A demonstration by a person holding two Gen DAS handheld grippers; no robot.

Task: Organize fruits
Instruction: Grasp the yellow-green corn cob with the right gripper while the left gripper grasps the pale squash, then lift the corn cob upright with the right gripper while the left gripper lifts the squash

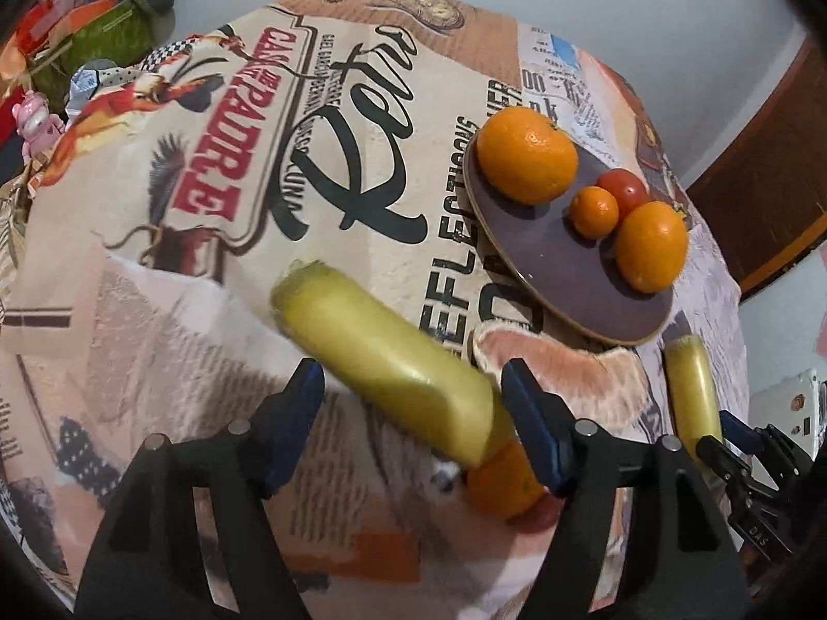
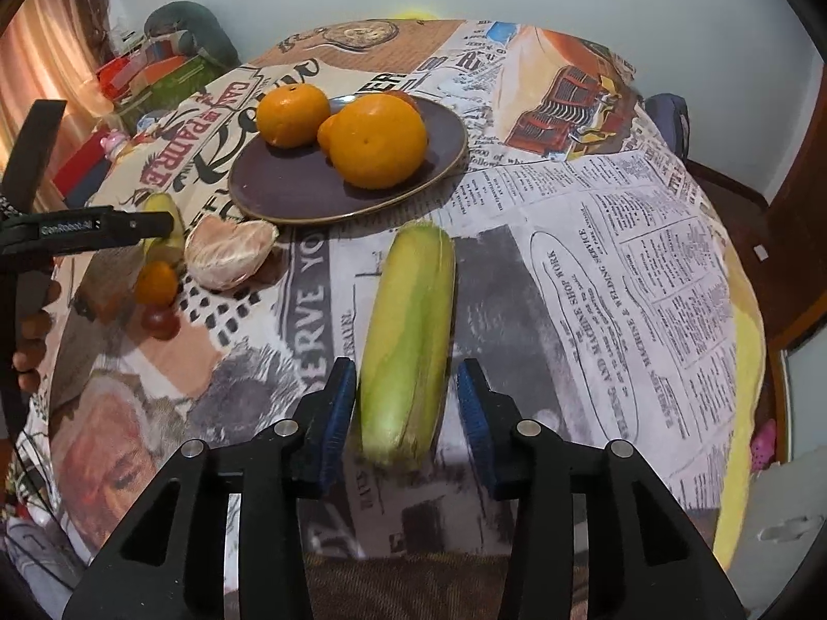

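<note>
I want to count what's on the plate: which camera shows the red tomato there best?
The left wrist view: the tomato shows clearly on the plate behind the small orange. In the right wrist view the big orange hides nearly all of it.

oranges on purple plate, corn on tablecloth

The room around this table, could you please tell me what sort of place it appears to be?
Probably a home dining or living room: a round table under a newspaper-print tablecloth, a plate of oranges, a curtain at one side, and toys and household clutter beyond the table.
</note>
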